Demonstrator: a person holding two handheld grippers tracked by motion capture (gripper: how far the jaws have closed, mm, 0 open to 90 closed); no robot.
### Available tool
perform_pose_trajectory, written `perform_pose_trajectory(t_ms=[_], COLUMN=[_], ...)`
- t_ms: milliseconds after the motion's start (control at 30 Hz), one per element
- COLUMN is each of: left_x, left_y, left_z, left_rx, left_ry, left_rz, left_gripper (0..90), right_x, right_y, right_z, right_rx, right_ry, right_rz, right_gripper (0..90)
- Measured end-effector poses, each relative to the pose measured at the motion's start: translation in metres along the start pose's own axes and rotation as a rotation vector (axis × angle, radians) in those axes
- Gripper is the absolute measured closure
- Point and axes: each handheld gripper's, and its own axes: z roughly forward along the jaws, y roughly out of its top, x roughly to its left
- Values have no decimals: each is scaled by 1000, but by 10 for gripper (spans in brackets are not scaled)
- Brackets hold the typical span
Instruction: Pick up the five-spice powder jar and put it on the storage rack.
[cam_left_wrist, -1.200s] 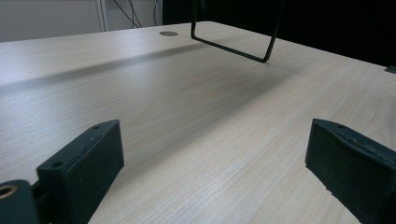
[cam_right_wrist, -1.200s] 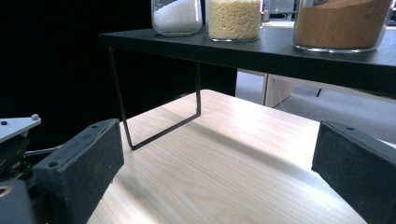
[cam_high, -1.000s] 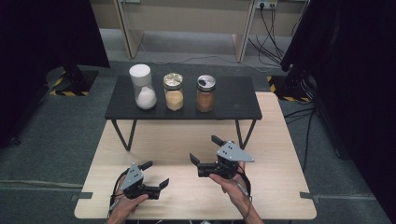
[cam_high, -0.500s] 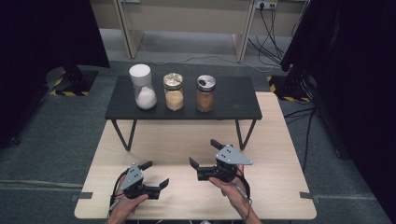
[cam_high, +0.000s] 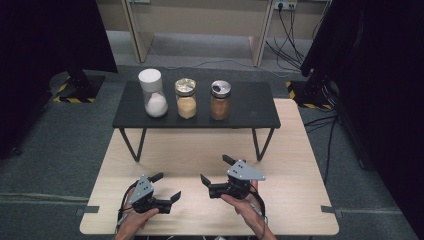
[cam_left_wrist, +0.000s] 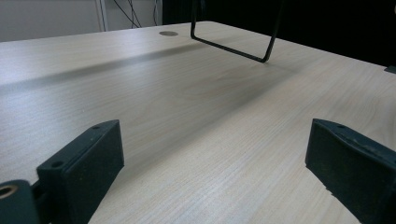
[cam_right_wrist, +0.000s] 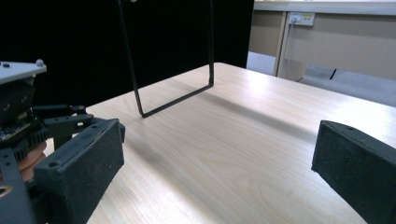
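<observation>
On wooden table (cam_high: 300, 150), left gripper (cam_high: 166, 187) and right gripper (cam_high: 216, 171) — jaws spread, empty, three upright jars (cam_high: 186, 98) beyond.

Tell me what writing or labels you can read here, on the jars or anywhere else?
None can be read.
The white-lidded jar, the gold-lidded jar and the brown spice jar on the black shelf show no label.
The yellow-and-black hazard stripes on the floor are a pattern, not words.
The wall socket is too blurred to read.
</observation>
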Motion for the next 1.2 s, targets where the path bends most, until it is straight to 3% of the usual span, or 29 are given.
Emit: perform_pose_trajectory(t_ms=[1200], left_x=[0], left_y=[0], left_z=[0], left_rx=[3], left_ry=[-2], left_rz=[3], left_gripper=[37], right_x=[1], right_y=[-29], right_z=[1], right_rx=[46], right_ry=[10], right_rz=[9], right_gripper=[23])
